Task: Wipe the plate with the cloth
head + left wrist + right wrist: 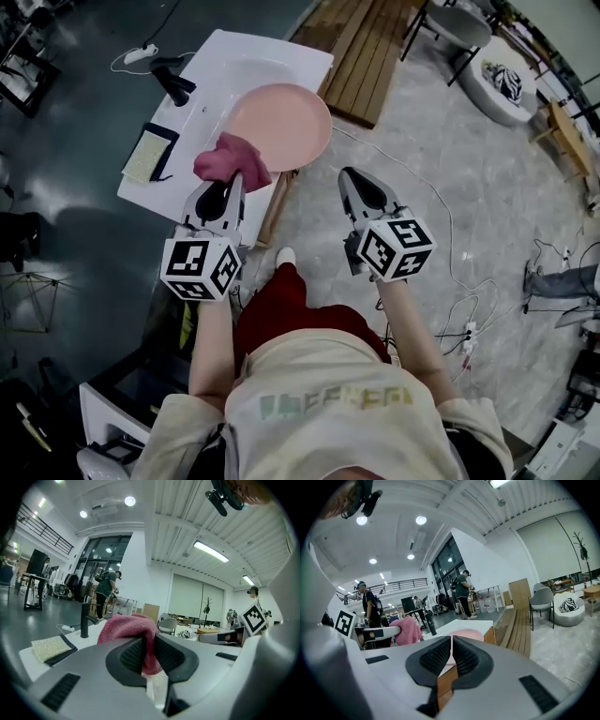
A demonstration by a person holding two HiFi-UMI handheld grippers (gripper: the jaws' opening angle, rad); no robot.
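Cloth (230, 157) pinched in left tongs (234, 180), right tongs (356, 178) closed, empty; probably touching plate (286, 122) rim, so sweep flat inward.

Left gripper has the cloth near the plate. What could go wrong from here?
1. The plate seems to overhang the counter's right edge, and the right gripper, shut and empty, hangs clear of it; a wiping push might slide it off.
2. The left gripper pinches only one fold of the cloth; rubbing could pull it loose.
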